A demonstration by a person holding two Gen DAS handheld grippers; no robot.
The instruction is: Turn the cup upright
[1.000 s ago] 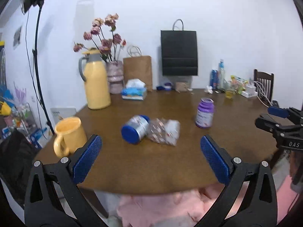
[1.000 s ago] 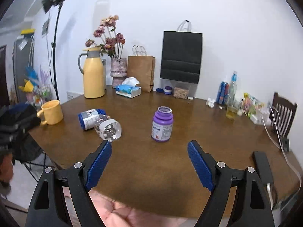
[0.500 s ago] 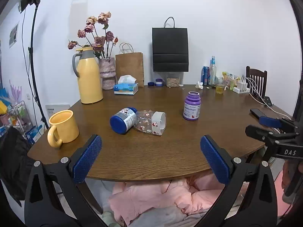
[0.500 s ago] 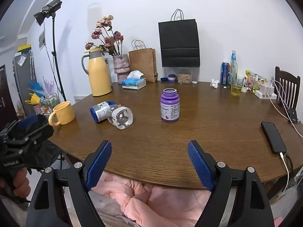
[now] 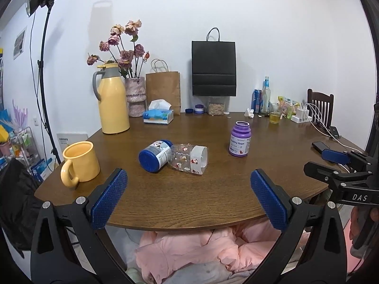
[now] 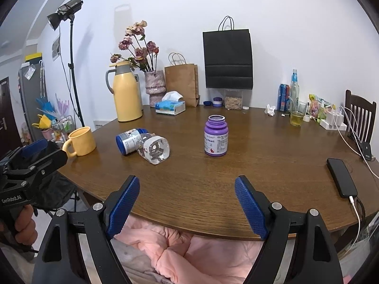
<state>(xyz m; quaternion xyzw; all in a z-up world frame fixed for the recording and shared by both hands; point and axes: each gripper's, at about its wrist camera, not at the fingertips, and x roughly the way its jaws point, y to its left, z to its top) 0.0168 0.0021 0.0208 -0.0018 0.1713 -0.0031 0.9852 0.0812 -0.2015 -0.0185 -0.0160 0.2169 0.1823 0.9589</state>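
Observation:
A clear plastic cup (image 5: 189, 158) with small printed figures lies on its side near the middle of the brown table (image 5: 189, 201), mouth facing right. It touches a blue-lidded jar (image 5: 155, 156), also on its side. In the right wrist view the cup (image 6: 155, 149) lies left of centre, with its mouth turned toward the camera. My left gripper (image 5: 188, 177) is open and empty, hanging at the table's near edge, short of the cup. My right gripper (image 6: 187, 182) is open and empty too, at the near edge and right of the cup.
A yellow mug (image 5: 79, 162) stands upright at the left edge. A purple bottle (image 5: 239, 139) stands right of the cup. A yellow thermos (image 5: 112, 99), vase, tissue box and paper bags line the back. A phone (image 6: 341, 177) lies at right. Pink fabric (image 5: 201, 248) lies below the edge.
Both grippers have pulled back from over the table to its near edge, so the objects look farther away. In the last half second little has moved.

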